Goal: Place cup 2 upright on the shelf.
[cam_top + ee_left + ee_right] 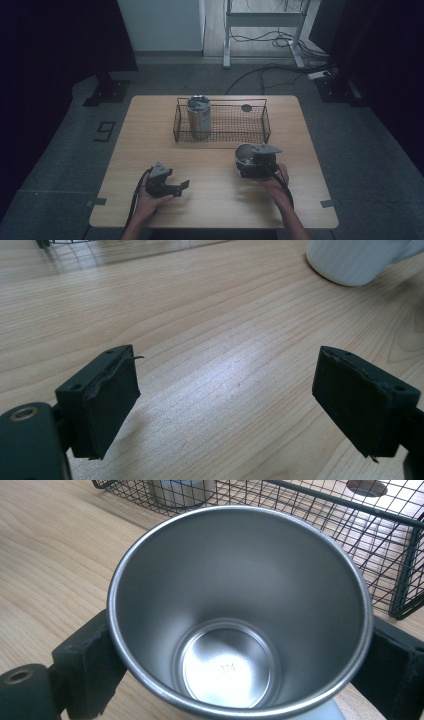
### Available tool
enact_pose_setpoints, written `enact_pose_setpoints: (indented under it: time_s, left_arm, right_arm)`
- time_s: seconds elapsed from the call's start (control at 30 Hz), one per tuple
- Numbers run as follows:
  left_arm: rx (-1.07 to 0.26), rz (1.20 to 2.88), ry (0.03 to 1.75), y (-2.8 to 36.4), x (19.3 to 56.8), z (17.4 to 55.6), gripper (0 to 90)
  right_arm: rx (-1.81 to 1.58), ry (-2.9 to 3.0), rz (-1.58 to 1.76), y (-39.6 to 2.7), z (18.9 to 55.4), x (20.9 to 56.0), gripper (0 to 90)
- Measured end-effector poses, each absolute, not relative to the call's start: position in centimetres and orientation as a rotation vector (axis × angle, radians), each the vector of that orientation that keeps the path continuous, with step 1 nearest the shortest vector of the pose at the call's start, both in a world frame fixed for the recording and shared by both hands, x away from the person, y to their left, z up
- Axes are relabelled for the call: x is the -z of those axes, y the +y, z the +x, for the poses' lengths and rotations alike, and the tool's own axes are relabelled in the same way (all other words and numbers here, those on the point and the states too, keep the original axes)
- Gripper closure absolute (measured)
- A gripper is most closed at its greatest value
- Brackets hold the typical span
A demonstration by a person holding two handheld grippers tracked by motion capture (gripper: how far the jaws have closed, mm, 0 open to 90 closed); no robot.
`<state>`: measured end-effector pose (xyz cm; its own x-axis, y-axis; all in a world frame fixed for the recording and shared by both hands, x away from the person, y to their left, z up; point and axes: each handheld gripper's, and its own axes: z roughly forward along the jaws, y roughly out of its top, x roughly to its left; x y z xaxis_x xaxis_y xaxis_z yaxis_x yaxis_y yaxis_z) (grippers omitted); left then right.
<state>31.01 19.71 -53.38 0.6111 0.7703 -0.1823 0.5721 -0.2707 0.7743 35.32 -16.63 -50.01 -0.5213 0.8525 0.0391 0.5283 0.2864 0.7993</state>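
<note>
The right gripper (240,650) clamps a steel cup (240,610) standing on the table (150,125), its jaws mostly hidden behind the cup's wall; the left gripper (225,400) rests nearby, jaws wide apart on nothing; beyond, a wire basket (260,131) holds a tumbler (199,117), cut off in the right gripper view.
</note>
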Motion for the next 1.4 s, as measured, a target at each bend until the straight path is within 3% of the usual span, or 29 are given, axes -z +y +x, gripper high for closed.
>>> enact_pose_setpoints:
  time_s: [1.4]
  left_arm:
    - [-0.289,1.981,1.068,19.5,53.7,30.9,11.6]
  right_arm:
    - [-1.175,2.108,1.23,-18.3,34.9,48.4,7.4]
